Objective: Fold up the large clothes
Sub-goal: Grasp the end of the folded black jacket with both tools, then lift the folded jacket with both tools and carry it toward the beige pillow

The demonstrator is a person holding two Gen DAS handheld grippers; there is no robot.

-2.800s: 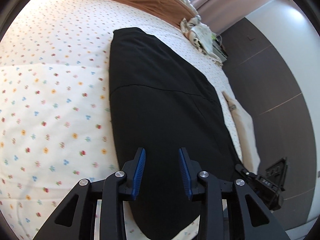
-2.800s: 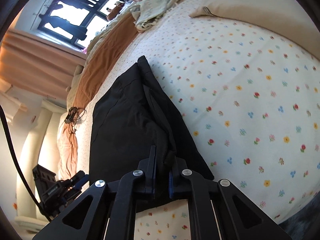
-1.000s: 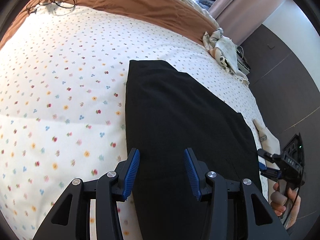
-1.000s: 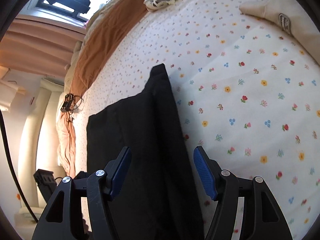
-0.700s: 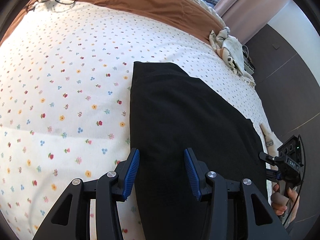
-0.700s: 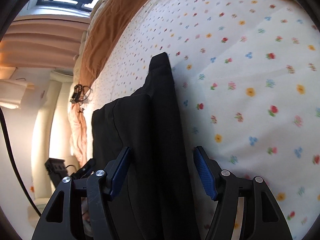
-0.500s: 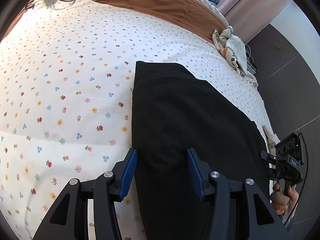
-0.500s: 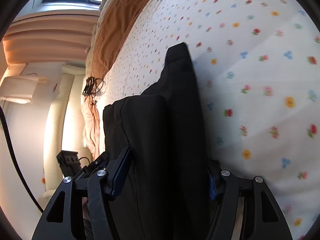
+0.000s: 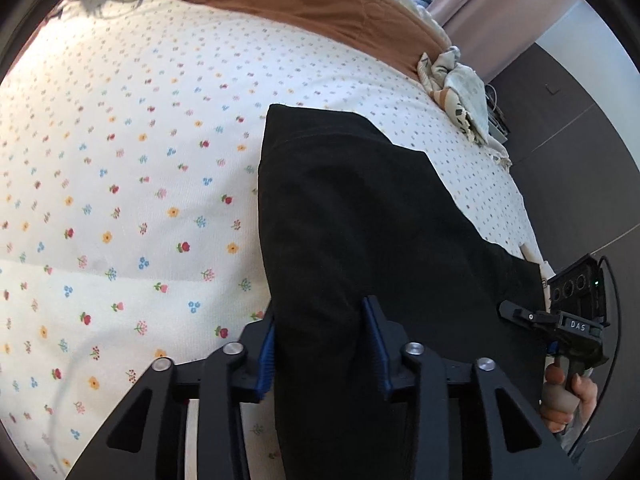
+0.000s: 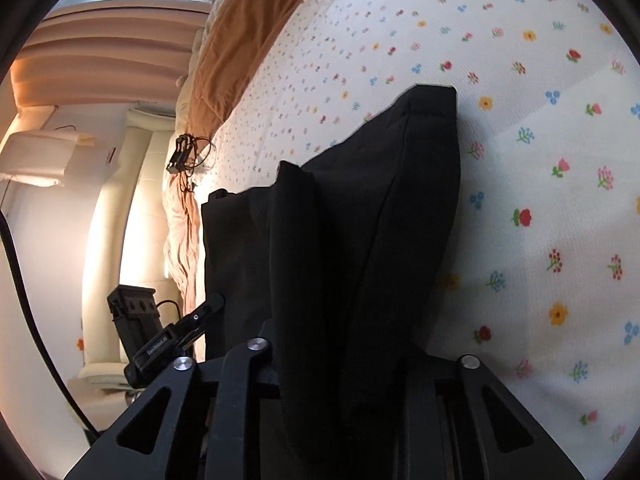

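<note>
Both grippers have just advanced onto the near edge of the garment [image 9: 360,216] on the bed [image 9: 120,200]. Left gripper [image 9: 322,344] jaws open, straddling cloth; right gripper [image 10: 340,360] state unclear. Next fold pending.

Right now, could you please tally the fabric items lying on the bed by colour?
Black: 1, the folded garment
Brown: 1, the blanket
Cream patterned: 1, the crumpled cloth
Floral white: 1, the bedsheet
Total: 4
</note>
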